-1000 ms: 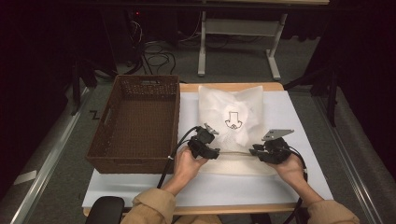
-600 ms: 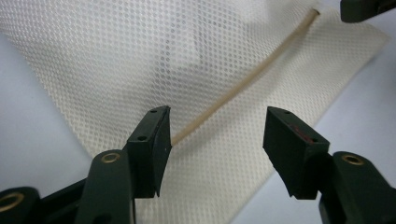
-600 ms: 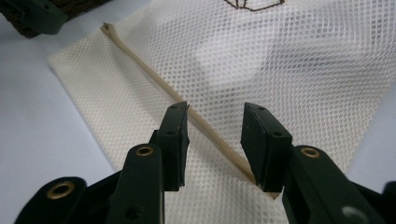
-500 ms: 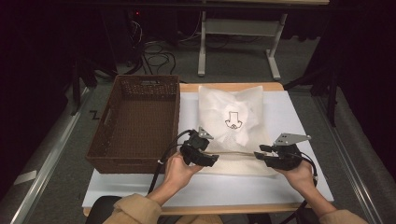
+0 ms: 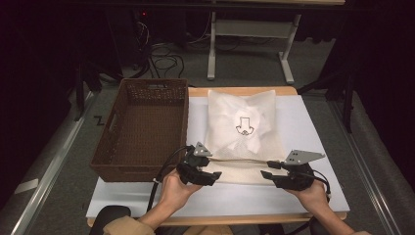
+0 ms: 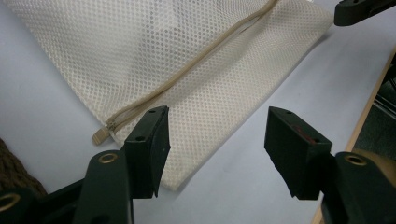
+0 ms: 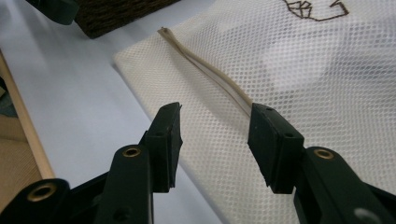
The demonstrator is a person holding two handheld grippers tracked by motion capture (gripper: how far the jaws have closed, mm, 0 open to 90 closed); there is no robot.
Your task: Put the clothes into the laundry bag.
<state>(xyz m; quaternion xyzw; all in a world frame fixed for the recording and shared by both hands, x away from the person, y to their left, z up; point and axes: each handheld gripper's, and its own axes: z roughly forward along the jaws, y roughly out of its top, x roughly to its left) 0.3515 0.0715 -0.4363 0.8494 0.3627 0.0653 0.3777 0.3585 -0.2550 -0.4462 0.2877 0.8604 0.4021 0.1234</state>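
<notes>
Both my left gripper (image 6: pixel 215 149) and right gripper (image 7: pixel 215 140) gape, empty, over the limp cream mesh zip bag (image 5: pixel 244 147) — I'd pinch its near hem.

Cream mesh laundry bag (image 5: pixel 244 142), lying flat mid-table, just at 3 o'clock of the brown wicker basket (image 5: pixel 144 127). Beige zipper (image 6: pixel 187 70) across the 6 o'clock end, looks closed. Something white with a dark printed outline inside (image 5: pixel 243 125).

overhead forward-down, 2 close views share mesh bag (image 6: pixel 196 70)
</notes>
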